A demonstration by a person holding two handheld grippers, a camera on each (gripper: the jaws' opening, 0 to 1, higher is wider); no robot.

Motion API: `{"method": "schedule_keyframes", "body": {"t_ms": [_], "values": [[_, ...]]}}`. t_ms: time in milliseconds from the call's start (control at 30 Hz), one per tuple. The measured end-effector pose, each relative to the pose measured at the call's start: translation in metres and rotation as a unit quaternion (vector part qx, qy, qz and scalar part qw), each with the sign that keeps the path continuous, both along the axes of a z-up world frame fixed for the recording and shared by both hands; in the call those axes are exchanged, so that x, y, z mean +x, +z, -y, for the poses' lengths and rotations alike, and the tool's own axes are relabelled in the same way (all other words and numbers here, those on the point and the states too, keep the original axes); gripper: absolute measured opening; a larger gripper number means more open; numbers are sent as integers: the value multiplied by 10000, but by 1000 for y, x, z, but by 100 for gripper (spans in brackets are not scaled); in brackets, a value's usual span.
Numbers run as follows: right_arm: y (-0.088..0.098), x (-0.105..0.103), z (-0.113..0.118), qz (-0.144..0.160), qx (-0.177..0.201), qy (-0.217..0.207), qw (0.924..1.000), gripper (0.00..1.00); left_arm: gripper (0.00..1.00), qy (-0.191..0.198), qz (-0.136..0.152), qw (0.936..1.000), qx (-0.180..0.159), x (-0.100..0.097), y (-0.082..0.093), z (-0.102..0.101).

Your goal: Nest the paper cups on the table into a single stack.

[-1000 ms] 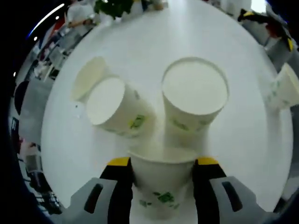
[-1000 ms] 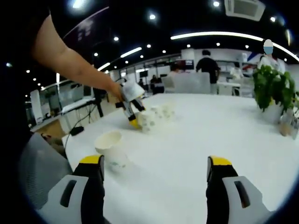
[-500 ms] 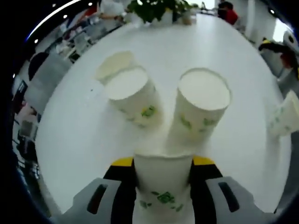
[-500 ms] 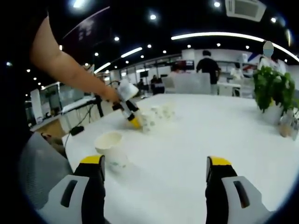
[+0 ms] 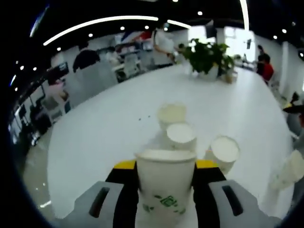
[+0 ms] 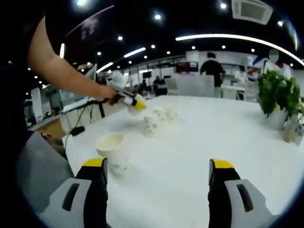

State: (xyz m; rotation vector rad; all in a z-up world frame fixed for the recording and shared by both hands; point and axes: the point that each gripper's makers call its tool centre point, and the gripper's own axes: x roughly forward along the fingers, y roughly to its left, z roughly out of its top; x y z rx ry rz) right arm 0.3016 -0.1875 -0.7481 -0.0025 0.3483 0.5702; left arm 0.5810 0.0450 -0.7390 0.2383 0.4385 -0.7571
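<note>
Lifted and tipped level since a second ago, the left hand-held gripper (image 5: 165, 190) now looks out across the bench (image 5: 109, 128) rather than down onto it, and it stays clamped on a paper cup (image 5: 165, 183), one jaw at each side of the cup wall. In the left gripper view the held cup stands upright, its open mouth up and its long axis roughly vertical. Three more cups stand on the bench beyond it: the middle cup (image 5: 182, 137) lies almost straight ahead, the far cup (image 5: 172, 115) just behind that, and the right-hand cup (image 5: 223, 153) ahead and to the right. The coming move probably turns on bringing the held cup over one of these mouths, and the middle cup is the nearest in line. A green printed mark shows on the held cup; no writing on it can be read.

In the right gripper view the right hand-held gripper (image 6: 155, 176) has its jaws wide apart with nothing between them. A single cup (image 6: 113, 151) stands on the bench just ahead of its left jaw, mouth up, so the right hand is nearer to that one. Farther off, the left hand-held gripper hangs above the small group of cups (image 6: 159, 118).
</note>
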Motion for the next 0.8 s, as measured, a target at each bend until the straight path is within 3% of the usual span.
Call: {"method": "schedule_keyframes", "body": {"t_ms": [200,367,800], "values": [[-1,1,3,-9,-2,-74,10000,87,42,345,307,9934,-1047,4,40,7],[0,1,1,25,10,-49,10000,89,41,323,471,9864,-1541,2,60,14],[-5,0,-4,-5,-97,67,9999,100,40,196,696,9720,-2236,-18,93,36]]}}
